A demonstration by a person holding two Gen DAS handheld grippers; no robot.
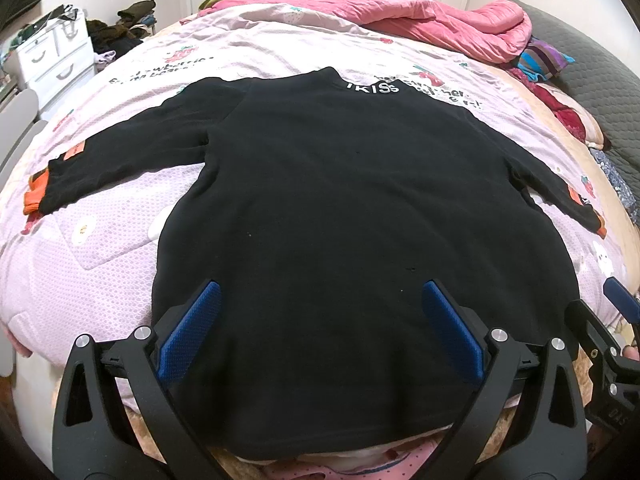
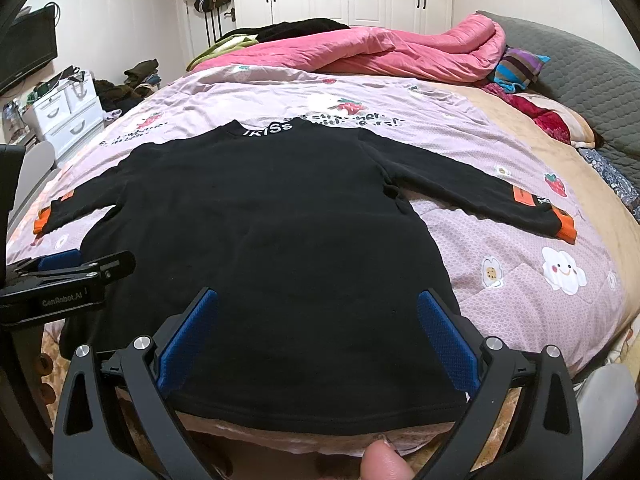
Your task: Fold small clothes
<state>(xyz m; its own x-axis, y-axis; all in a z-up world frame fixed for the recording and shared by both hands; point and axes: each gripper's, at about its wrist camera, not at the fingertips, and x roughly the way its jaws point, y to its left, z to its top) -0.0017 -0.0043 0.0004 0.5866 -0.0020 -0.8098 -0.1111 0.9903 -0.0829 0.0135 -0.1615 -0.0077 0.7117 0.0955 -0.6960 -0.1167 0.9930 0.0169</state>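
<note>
Both claws, left claw (image 1: 320, 292) and right claw (image 2: 318, 300), gape wide above the flat, fuzzy black sweater (image 1: 340, 200).

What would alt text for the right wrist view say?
A black long-sleeved top lies flat on a pink quilt, sleeves spread, orange cuffs showing. The right gripper hovers over its hem, jaws open; the left gripper is at the left edge.

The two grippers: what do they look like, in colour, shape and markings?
Both the left gripper and the right gripper have black frames with triangular cut-outs, silver round bolts and flat blue textured pads on the jaws. The left one bears white lettering on its side, seen from the right wrist.
</note>
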